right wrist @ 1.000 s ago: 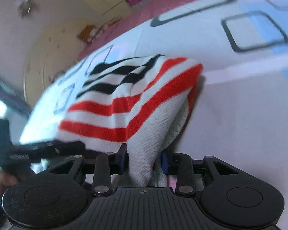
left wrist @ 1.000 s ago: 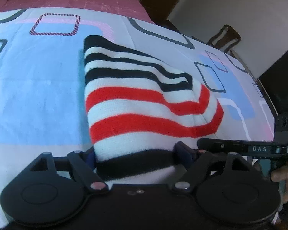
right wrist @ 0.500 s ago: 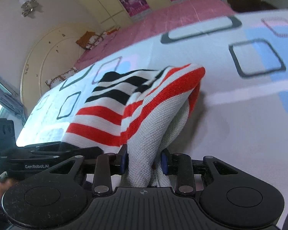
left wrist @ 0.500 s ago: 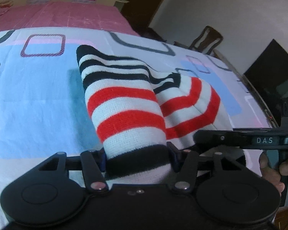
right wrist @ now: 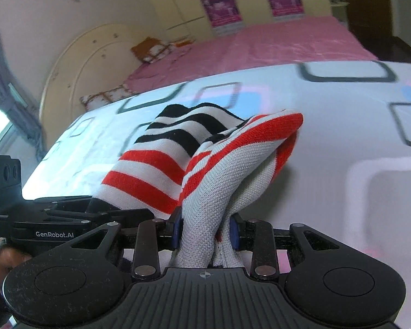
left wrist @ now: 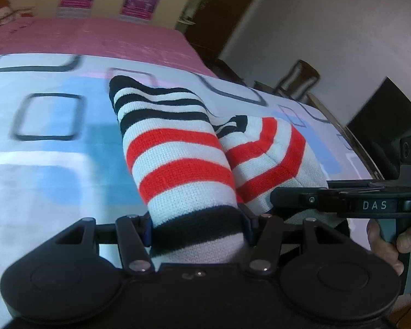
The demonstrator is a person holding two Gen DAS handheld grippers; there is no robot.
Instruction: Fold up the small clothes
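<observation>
The left gripper (left wrist: pixel 196 227) is clamped on the black-striped end of a knit garment (left wrist: pixel 178 164), having closed further on it within the last second. The right gripper (right wrist: pixel 205 230) is clamped on a bunched white part of the same garment (right wrist: pixel 161 170), just beside the left gripper. The garment, white with red and black stripes, is gathered into two folds that run side by side away from the grippers; its near ends are lifted, and its far end appears to rest on the bed (left wrist: pixel 54 181). The bed carries a white and blue sheet printed with dark rounded squares, with a pink cover (right wrist: pixel 274 46) beyond it. In the left view a hand (left wrist: pixel 383 244) grips the handle of the right gripper's body. A chair (left wrist: pixel 298 79) stands by the far wall.
</observation>
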